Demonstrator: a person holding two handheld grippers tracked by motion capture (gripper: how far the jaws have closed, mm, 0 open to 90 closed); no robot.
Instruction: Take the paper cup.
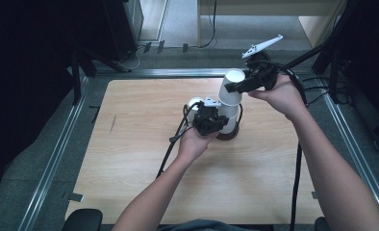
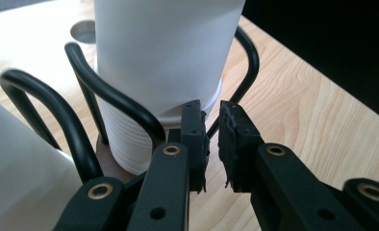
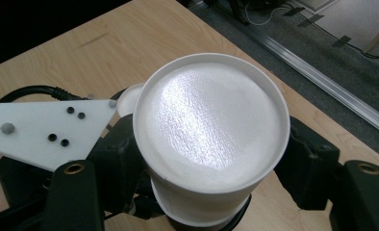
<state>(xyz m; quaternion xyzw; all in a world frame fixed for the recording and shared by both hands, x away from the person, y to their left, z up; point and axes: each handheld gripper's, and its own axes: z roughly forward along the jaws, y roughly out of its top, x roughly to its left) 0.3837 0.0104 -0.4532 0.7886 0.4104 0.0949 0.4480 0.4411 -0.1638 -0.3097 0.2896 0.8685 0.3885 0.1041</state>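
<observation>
The cup (image 1: pixel 231 89) in the right gripper (image 1: pixel 235 86) is plain white with a slightly pebbled, foam-like skin. It is upside down, with the flat closed bottom facing up and ringed by a thin raised rim. It tapers, narrower at the top than at the mouth below. The right gripper's jaws press on its two sides and hold it in the air, tilted a little, right above a stack of white cups (image 1: pixel 230 122).

That stack sits mouth-down inside a black wire holder (image 2: pixel 106 96) on a round wooden base, near the middle of the pale wood bench (image 1: pixel 144 144). The lower cup in the stack has fine ridges around its wall. Curved black wires loop around it.

The left gripper (image 2: pixel 211 139) sits low against the stack's rim. Its jaws are nearly together with a narrow gap and nothing between the pads.
</observation>
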